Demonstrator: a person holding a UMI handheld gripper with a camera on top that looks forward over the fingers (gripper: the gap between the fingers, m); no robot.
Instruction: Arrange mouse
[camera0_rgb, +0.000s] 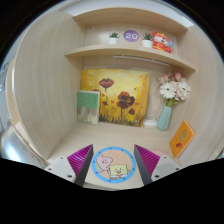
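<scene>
Desk (75, 140), pale wood, set in an alcove. Flower painting (114, 95) stands at the back as landmark. Left of it, touching: small green book (88, 105), upright. Right of it: teal vase (165, 116) holding pale flowers. Right of the vase: orange card (181, 137), leaning. In front of the painting, nearest edge: round blue mat (113, 165) with cartoon print.

Shelf (100, 52) above the painting: round purple sign (131, 36), small potted plant (147, 40), orange toy (162, 42).

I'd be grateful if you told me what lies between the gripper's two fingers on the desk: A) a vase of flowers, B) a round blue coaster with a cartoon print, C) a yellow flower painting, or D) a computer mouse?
B: the round blue coaster lies flat on the desk between the open gripper's fingers, while the vase of flowers and flower painting stand beyond them; no mouse shows.
</scene>
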